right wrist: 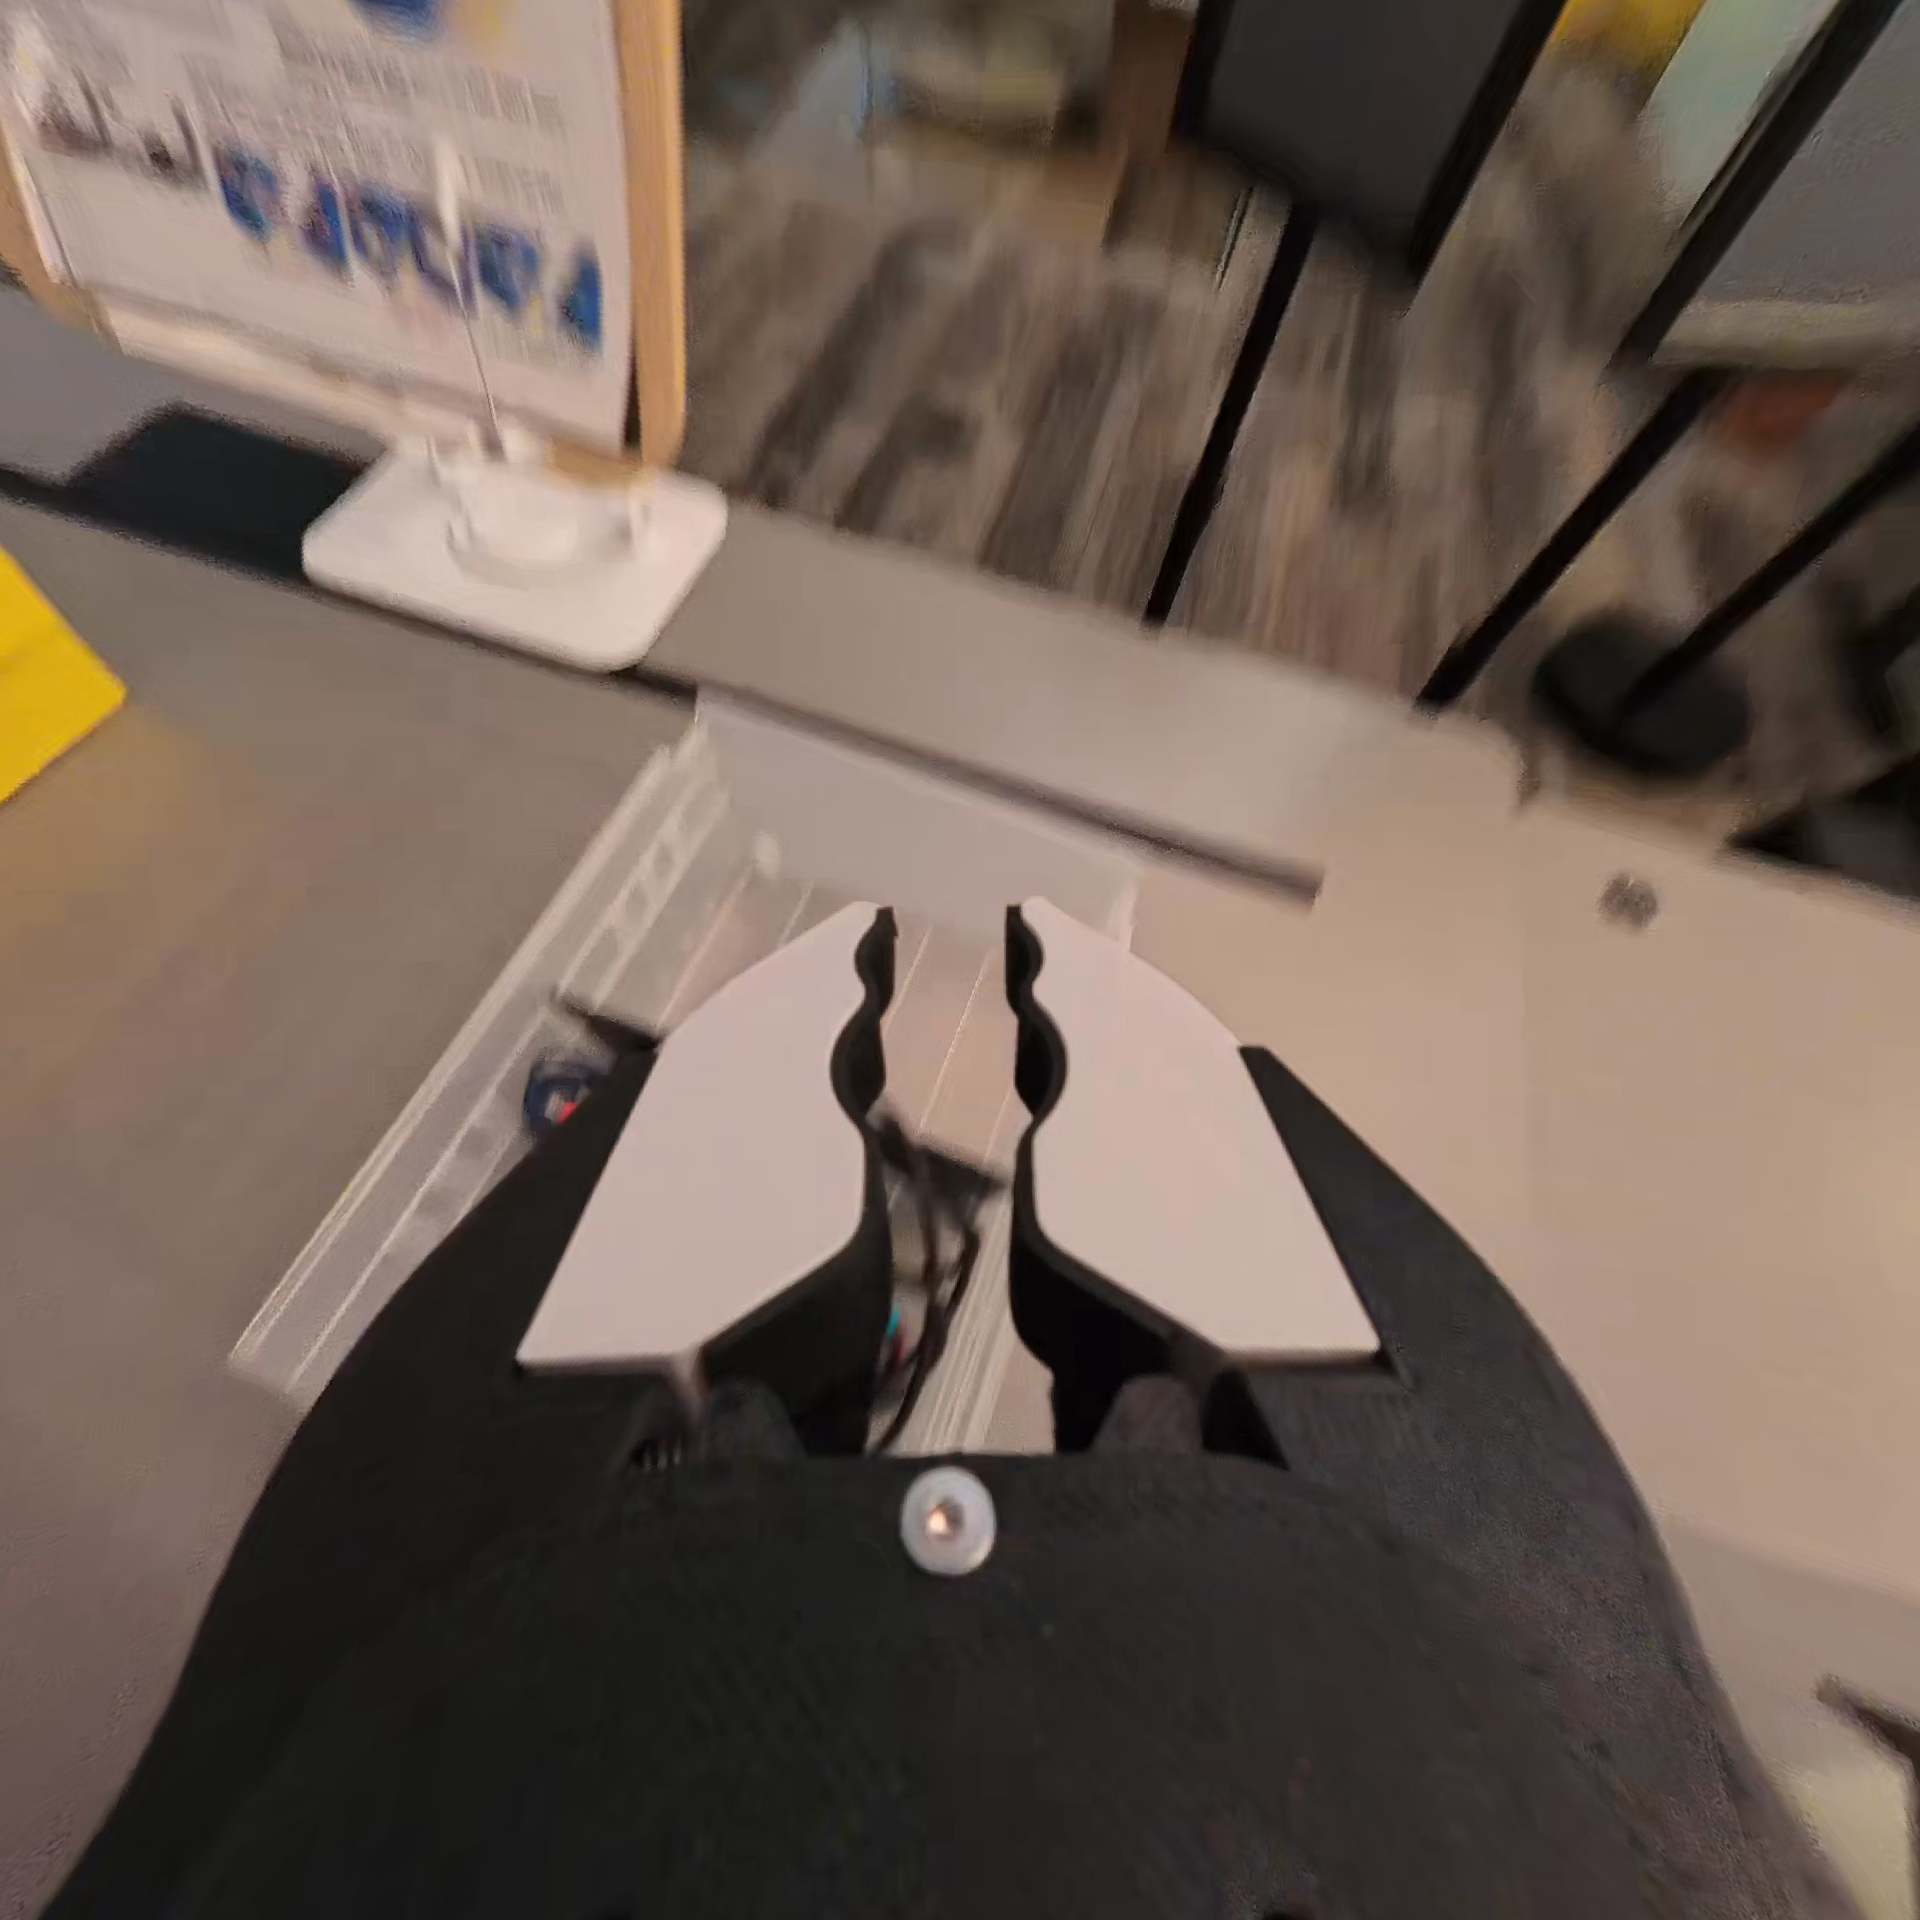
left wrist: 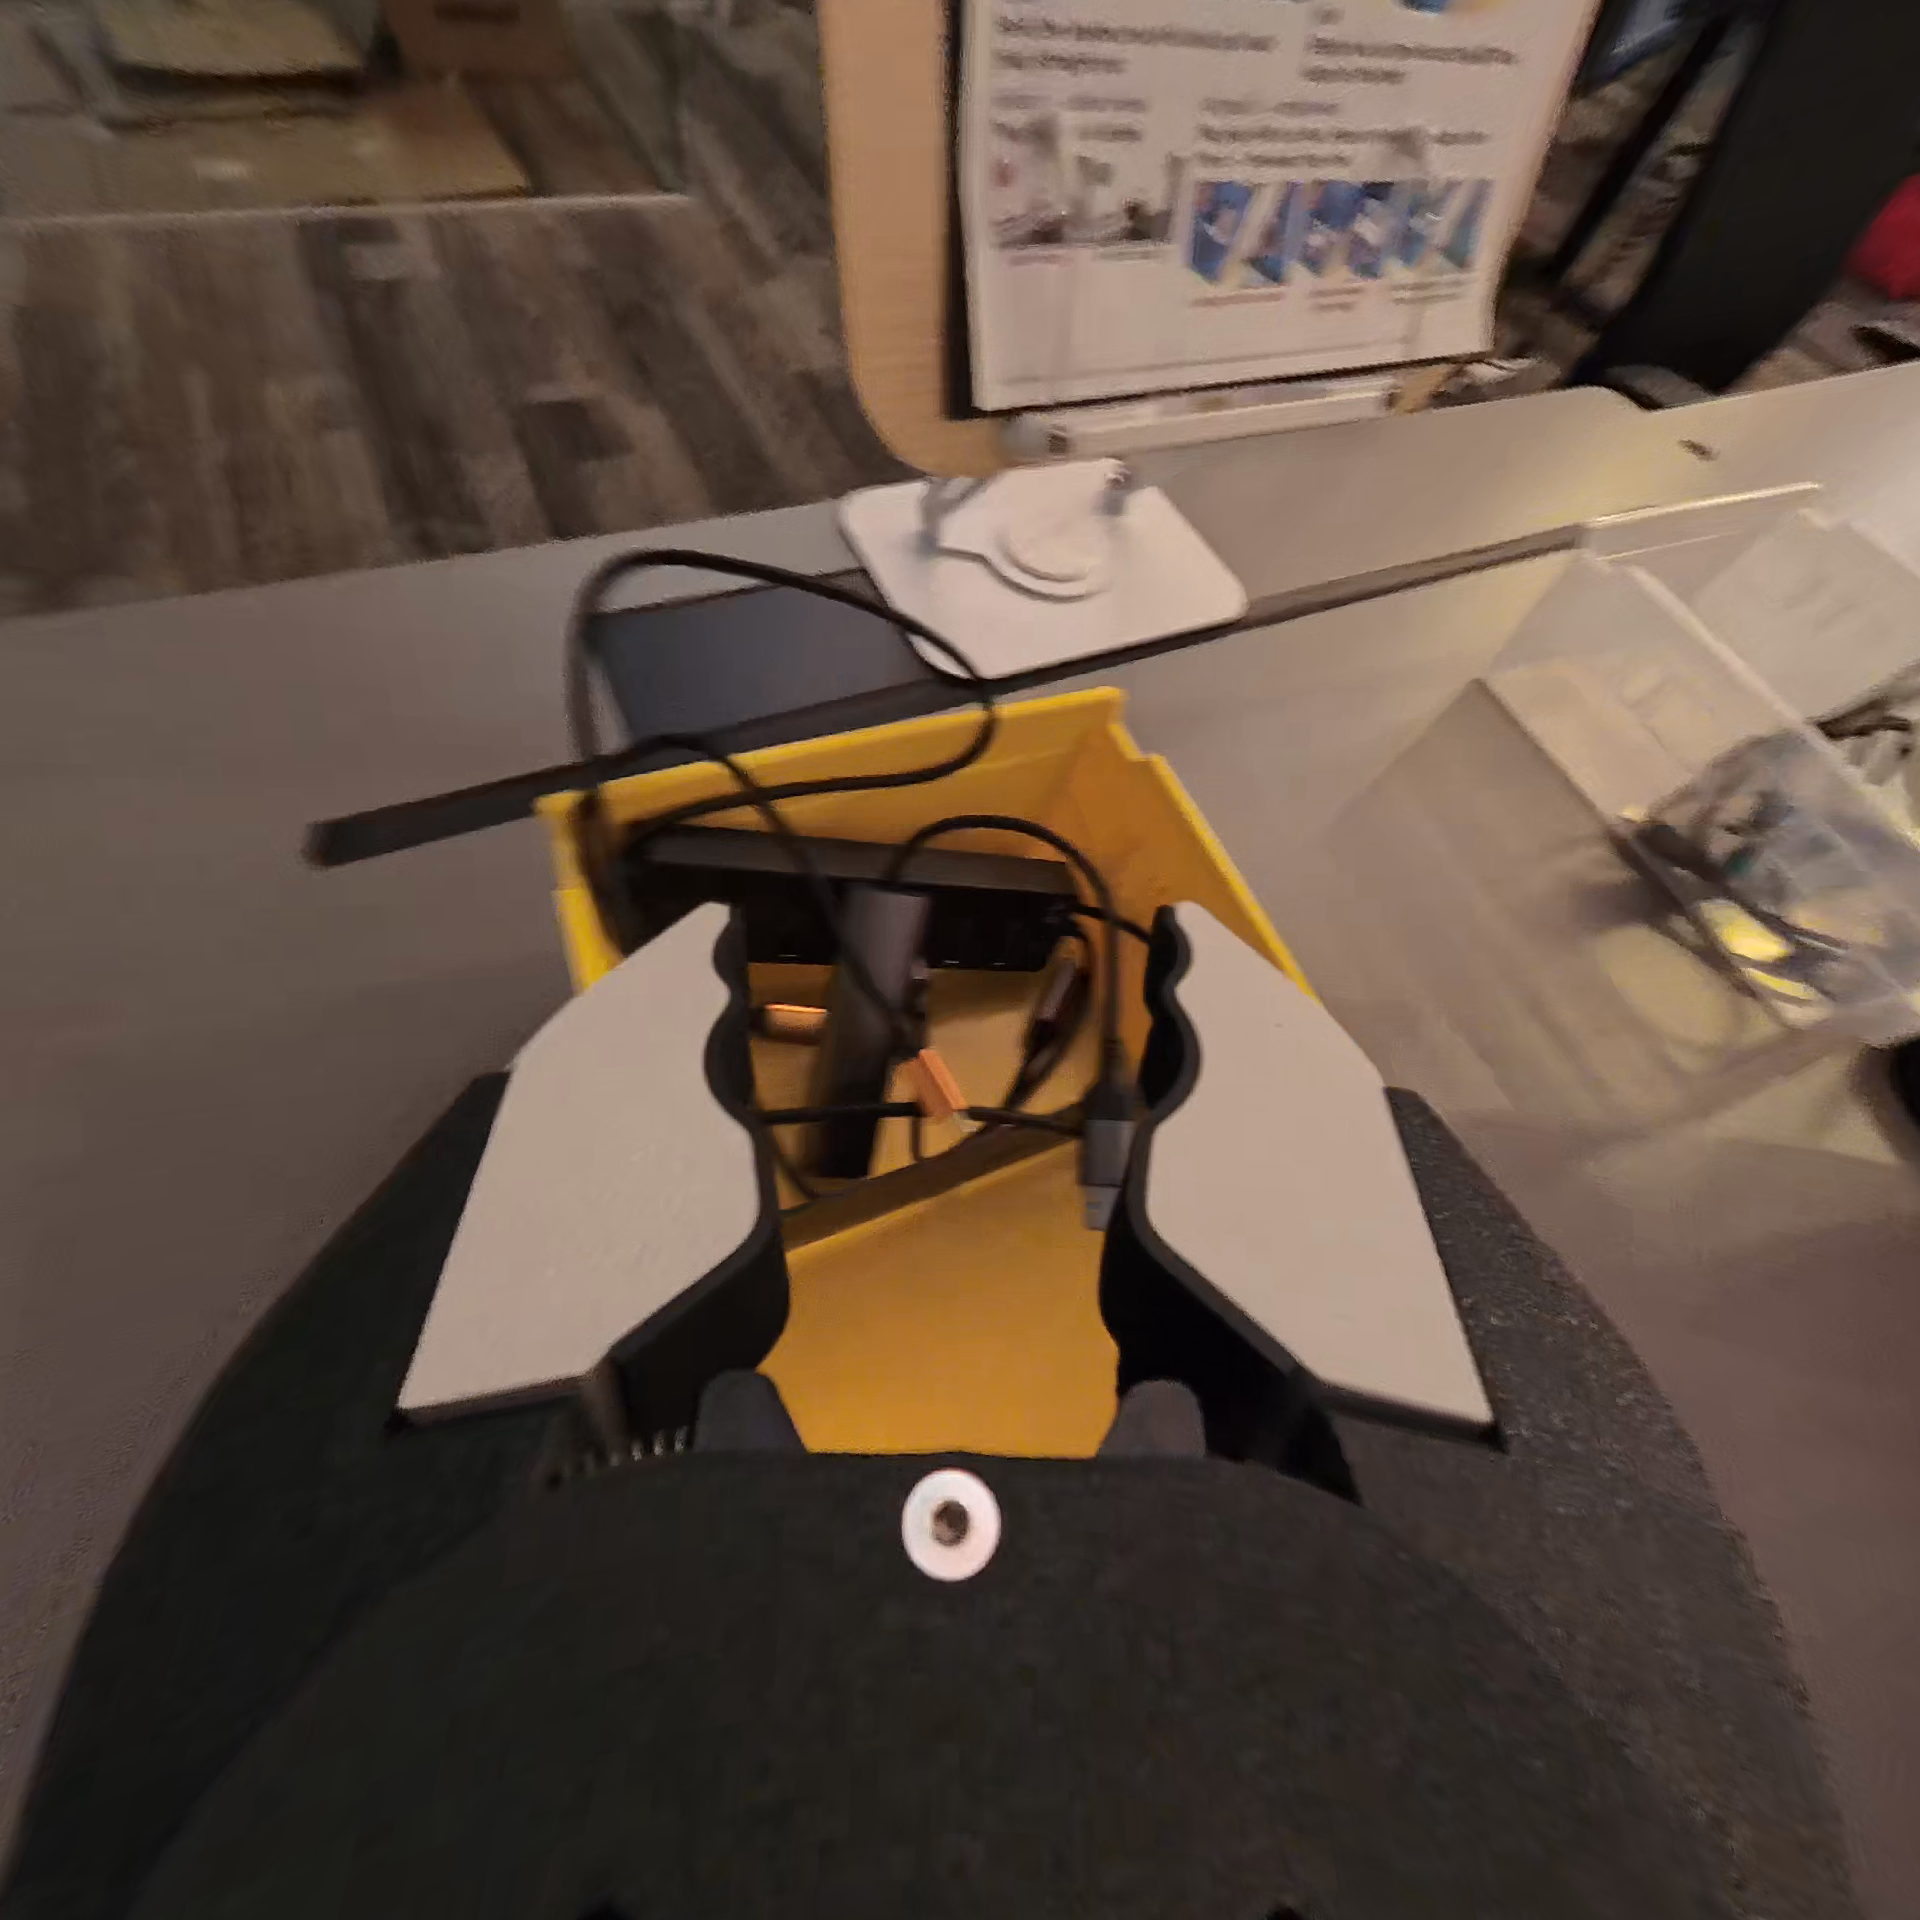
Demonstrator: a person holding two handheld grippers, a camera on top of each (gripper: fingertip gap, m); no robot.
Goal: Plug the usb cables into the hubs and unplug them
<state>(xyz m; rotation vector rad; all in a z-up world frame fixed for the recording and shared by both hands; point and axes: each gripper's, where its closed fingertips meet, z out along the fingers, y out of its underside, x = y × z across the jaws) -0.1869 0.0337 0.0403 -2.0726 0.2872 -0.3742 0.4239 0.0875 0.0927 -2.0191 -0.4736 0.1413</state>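
The USB cables (left wrist: pixel 914 935) lie in a loose black tangle inside the yellow bin (left wrist: pixel 1174 831), draped over a black hub (left wrist: pixel 862 873) that rests against the bin's far wall with its ports facing us. A second, slimmer dark hub (left wrist: pixel 862 1039) stands slanted in the middle of the bin. One free plug (left wrist: pixel 1107 1143) hangs near our left tool's right finger, and an orange-tipped connector (left wrist: pixel 930 1086) lies at the centre of the tangle. No plug looks seated, though blur keeps us from being sure.

Our left tool (left wrist: pixel 951 925) hovers over the bin with its fingers spread wide and empty, lined up, we judge, to reach for a connector.

Our right tool (right wrist: pixel 951 914) is over a clear plastic box (right wrist: pixel 582 987) well to the right of the bin, its fingers narrowly parted with nothing between them; thin wires (right wrist: pixel 925 1195) lie in the box below.

Both containers sit on the grey tabletop (left wrist: pixel 260 779). Behind the bin, a white stand (left wrist: pixel 1039 582) holds up a printed sheet (left wrist: pixel 1236 197), presumably for reference.
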